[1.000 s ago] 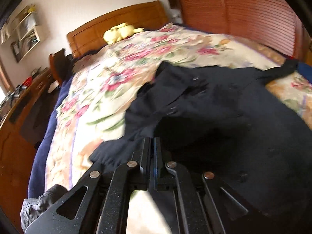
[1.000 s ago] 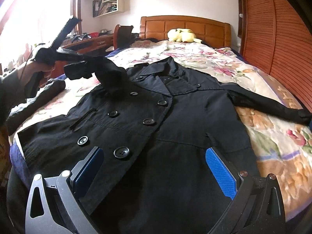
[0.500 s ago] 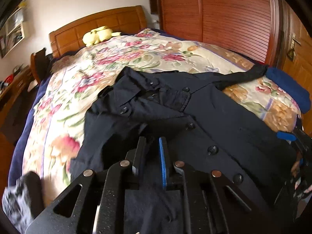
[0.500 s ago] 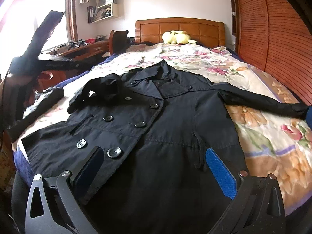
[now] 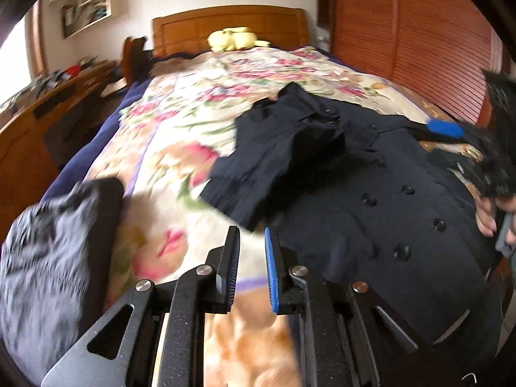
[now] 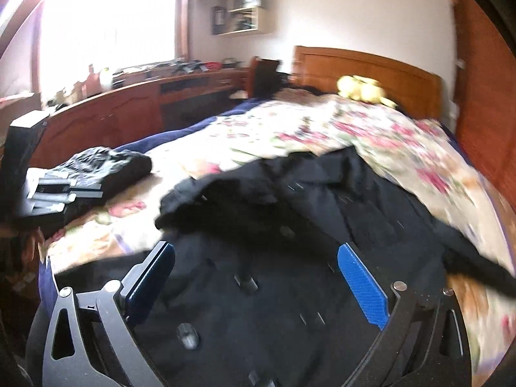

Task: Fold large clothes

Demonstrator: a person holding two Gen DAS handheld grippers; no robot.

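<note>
A black double-breasted coat (image 5: 371, 200) lies front up on the floral bedspread (image 5: 180, 135). Its left sleeve (image 5: 267, 158) is folded in over the chest; it also shows in the right wrist view (image 6: 232, 200). My left gripper (image 5: 251, 235) is slightly open and empty, above the bedspread just left of the coat's edge. My right gripper (image 6: 254, 251) is wide open and empty, hovering over the coat's lower front (image 6: 274, 306). The coat's right sleeve (image 6: 477, 258) still stretches out to the right. The right gripper also shows in the left wrist view (image 5: 445, 129).
A folded dark garment (image 5: 54, 258) lies on the bed's left edge, also in the right wrist view (image 6: 100, 167). A yellow plush toy (image 5: 235, 38) sits by the wooden headboard (image 5: 225, 22). A wooden desk (image 6: 129, 106) runs along the left; a slatted wardrobe (image 5: 419, 42) stands right.
My left gripper let go of the left sleeve, which now lies folded over the coat's chest, and pulled back to the left, opening slightly. The right gripper swung left over the coat.
</note>
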